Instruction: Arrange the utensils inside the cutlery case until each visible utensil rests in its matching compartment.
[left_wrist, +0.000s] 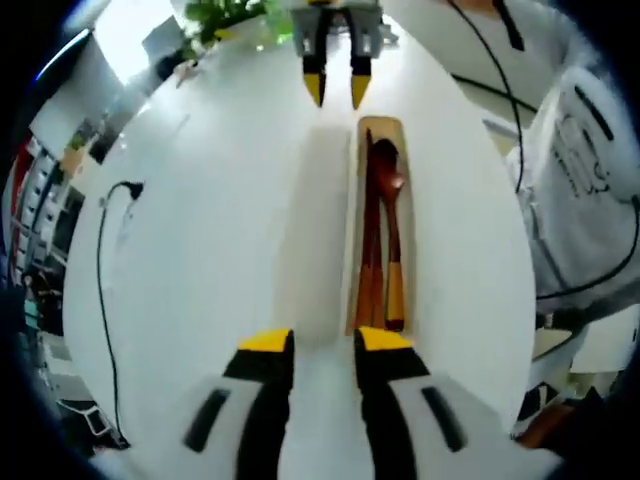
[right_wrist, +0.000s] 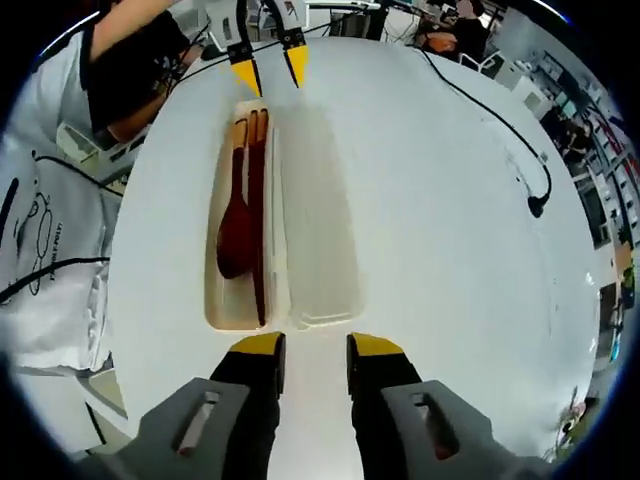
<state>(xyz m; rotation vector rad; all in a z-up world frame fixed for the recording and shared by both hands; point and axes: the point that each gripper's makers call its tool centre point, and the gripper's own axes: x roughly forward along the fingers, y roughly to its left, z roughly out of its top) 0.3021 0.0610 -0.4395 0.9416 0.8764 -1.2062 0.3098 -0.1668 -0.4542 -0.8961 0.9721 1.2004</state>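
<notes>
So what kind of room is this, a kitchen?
More likely an office or lab: a round white table with a black cable across it, desks with seated people behind, a potted plant.

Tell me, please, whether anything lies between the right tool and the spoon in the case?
Nothing visible does. The right tool sits open at the end of the cutlery case, whose lid lies open alongside. The spoon and chopsticks lie uncovered.

The table is white. The case is pale cream. The spoon and chopsticks are dark red-brown. A cable is black.
</notes>
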